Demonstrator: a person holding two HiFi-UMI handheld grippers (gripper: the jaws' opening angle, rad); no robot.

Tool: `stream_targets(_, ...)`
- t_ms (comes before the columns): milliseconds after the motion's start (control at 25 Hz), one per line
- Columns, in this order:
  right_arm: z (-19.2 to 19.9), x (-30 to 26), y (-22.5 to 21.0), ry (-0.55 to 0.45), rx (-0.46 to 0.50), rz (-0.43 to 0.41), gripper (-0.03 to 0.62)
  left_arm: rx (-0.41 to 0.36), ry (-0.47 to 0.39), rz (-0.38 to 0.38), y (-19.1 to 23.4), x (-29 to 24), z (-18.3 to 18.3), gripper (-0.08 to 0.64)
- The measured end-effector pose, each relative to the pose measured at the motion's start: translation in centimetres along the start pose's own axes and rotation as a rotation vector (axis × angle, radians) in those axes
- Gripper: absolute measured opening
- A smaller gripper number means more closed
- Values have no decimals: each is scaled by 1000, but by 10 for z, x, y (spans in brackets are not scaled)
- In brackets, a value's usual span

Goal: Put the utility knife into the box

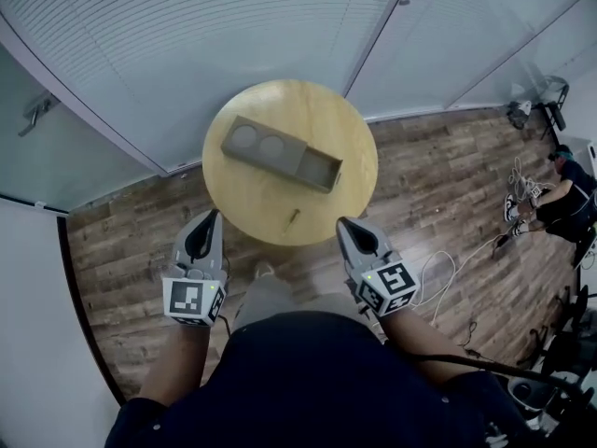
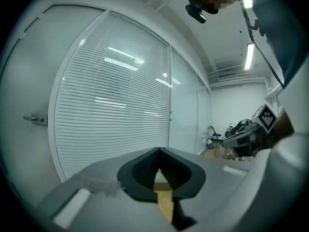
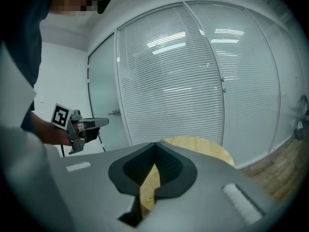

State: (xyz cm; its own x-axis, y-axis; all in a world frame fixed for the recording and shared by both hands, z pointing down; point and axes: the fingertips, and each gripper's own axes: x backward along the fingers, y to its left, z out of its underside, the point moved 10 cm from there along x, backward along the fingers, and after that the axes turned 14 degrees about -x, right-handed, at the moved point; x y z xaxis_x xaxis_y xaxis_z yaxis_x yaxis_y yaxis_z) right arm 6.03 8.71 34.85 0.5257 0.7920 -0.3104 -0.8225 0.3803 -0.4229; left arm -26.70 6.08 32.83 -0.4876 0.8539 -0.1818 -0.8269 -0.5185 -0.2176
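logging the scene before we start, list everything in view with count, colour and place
table: 1, light wood, round, centre
box: 1, grey, on the table, two round recesses, one open compartment
utility knife: 1, colour unclear, on the table near its front edge, outside the box
blinds: white, behind glass walls beyond the table
floor: brown planks
cables: white, floor at right
other person: 1, dark clothes, far right
left tool: 1, grey, shut, empty
right tool: 1, grey, shut, empty
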Motion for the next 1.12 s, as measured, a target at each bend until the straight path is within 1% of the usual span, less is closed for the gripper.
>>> stream_targets(120,0,-16,14,-2,0,0,8,10,15,58,7,-12,15,3)
stream_targets(320,10,-41,13,69,14,36,9,30,3,100,13,-32,26,3)
stream_targets(480,26,-73,19,127,65,26,8,27,8,85,24,-35,40,3)
stream_targets(600,38,-86,14,169,51,39,9,44,46,60,25,-35,56,3)
stream_targets(680,47,-91,5,204,29,49,9,49,69,53,21,-38,65,3)
stream_targets(760,60,-100,-10,236,2,72,9,36,95,50,15,-47,77,3)
stream_targets(840,76,-112,-23,248,-8,86,9,29,127,58,9,-57,90,3)
stream_targets(1000,114,-137,-40,267,53,61,9,39,146,65,0,-72,107,3)
stream_targets(1120,134,-155,-52,311,44,42,12,57,161,73,-5,-80,117,3)
